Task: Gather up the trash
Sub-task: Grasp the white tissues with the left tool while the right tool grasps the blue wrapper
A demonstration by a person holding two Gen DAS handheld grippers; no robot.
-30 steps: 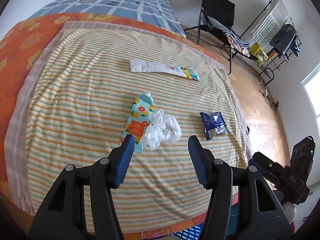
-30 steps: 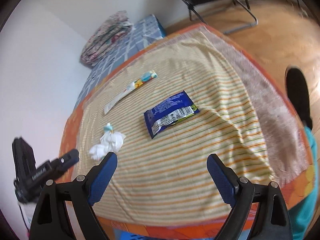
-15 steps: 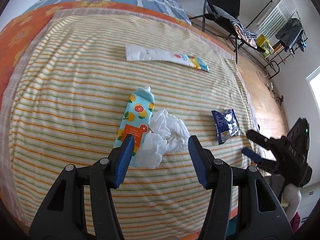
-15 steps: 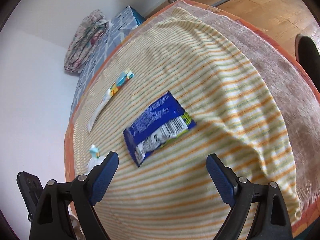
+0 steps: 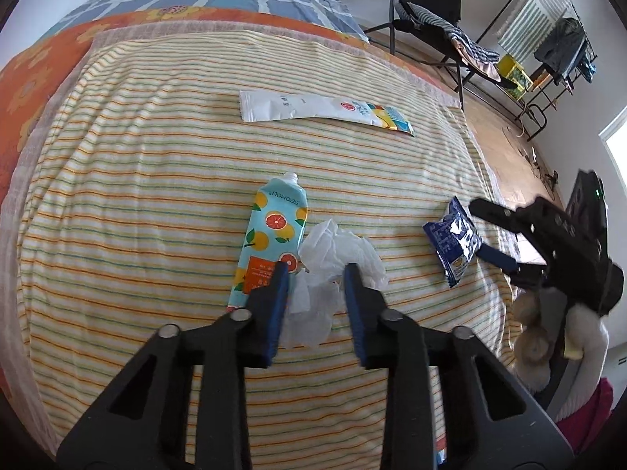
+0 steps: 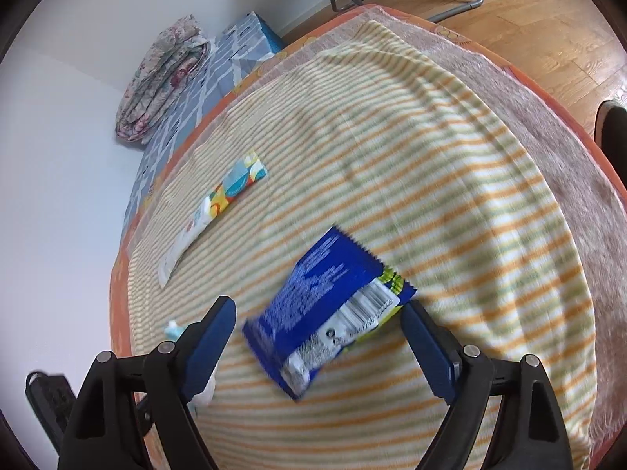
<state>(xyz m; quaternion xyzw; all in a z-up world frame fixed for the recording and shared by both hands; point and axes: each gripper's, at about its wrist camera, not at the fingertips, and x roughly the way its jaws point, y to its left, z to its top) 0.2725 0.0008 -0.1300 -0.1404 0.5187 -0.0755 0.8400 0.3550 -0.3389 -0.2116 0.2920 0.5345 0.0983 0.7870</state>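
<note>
We are working over one striped blanket carrying four bits of trash: one long sachet, one orange-print tube, one blue wrapper, one crumpled tissue. Our left gripper has just been closing, the tissue lying between its fingers, the tube just outside them. Our right gripper is spreading wide around the wrapper.

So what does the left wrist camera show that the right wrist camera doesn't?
Only the left wrist view shows the crumpled white tissue between the closing left gripper fingers, pads not clearly pressing, and the whole orange-print teal tube. Only the right wrist view shows the folded floral quilt and the blue wrapper's barcode side. Both show the blue foil snack wrapper, which the open right gripper straddles, the long white sachet and the striped blanket.
</note>
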